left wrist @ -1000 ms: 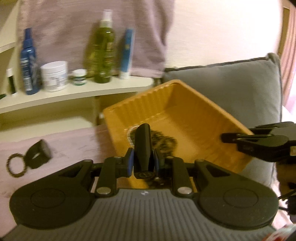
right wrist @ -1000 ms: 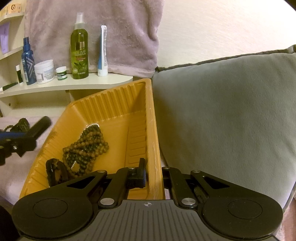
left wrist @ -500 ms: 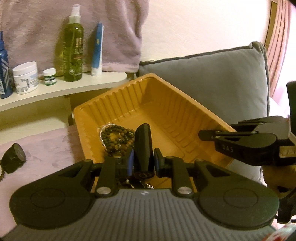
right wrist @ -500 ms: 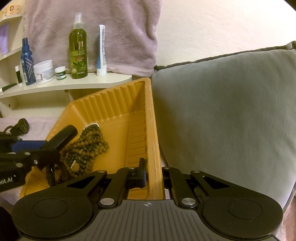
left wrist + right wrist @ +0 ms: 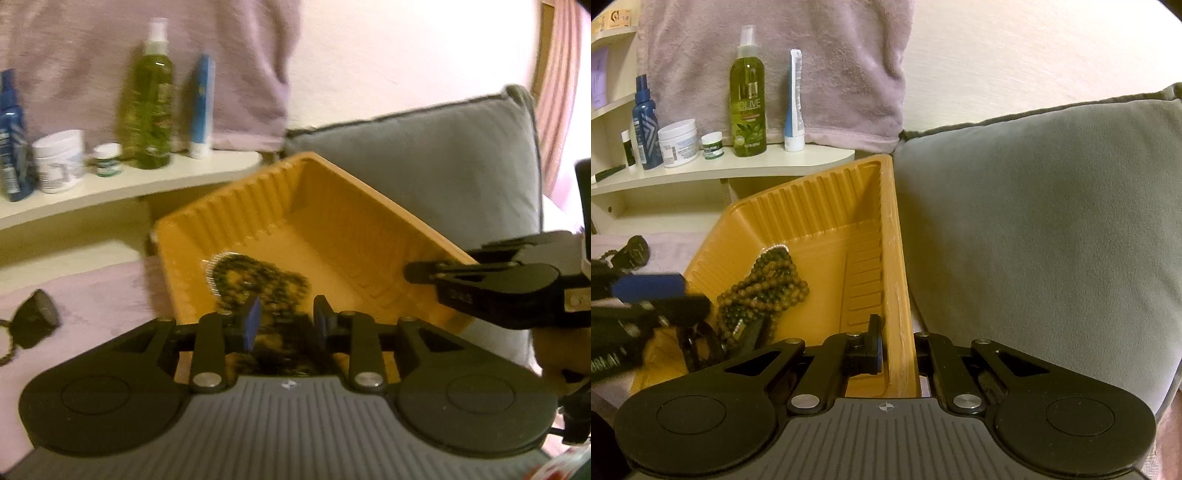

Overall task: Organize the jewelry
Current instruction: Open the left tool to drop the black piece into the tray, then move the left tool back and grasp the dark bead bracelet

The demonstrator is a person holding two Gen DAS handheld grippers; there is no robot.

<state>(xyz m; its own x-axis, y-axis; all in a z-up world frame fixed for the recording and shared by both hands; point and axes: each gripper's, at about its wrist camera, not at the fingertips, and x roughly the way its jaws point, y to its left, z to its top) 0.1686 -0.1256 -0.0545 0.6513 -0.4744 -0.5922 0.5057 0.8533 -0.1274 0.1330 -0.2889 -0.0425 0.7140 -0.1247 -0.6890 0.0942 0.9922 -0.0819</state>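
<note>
Tray (image 5: 897,258) rim pinched by right tongs (image 5: 897,354), against cushion (image 5: 1034,221).

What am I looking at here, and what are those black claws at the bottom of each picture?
There is no robot here. A person holds a two-finger gripper in each hand, and each gripper has a camera that looks along its fingers. The blurry picture comes from the left gripper, the sharp one from the right gripper.

The right gripper is shut on the side wall of the orange tray, which stands against a grey cushion. The left gripper hangs over the tray. Its jaws have just been opening and nothing is pinched between them; a dark blurred piece shows just below.

Beaded bracelets lie in the tray. Another dark piece lies outside it on the pink cover. The shelf behind holds toiletries.
</note>
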